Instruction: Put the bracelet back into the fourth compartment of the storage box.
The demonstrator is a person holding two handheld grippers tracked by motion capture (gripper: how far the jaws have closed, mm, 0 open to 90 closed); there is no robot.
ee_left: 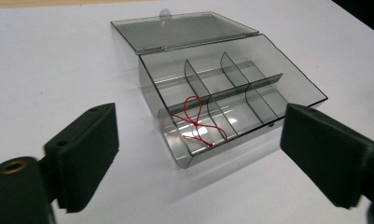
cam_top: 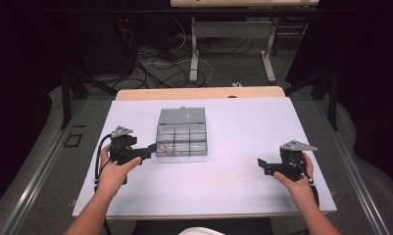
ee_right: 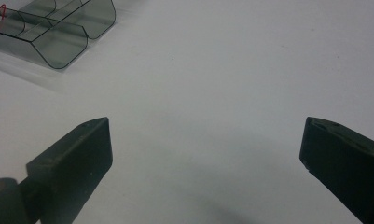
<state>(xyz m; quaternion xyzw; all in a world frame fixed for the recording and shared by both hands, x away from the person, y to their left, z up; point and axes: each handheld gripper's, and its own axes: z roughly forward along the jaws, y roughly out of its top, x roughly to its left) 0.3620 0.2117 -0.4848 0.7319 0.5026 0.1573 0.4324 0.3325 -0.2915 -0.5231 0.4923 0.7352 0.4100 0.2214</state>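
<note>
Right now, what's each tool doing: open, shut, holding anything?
Left tool: open, holding nothing, beside the box.
Right tool: open, holding nothing.

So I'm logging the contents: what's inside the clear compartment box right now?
The clear compartment box has its lid open. One corner compartment holds a red string loop. The other compartments look empty; nothing is covered.
</note>
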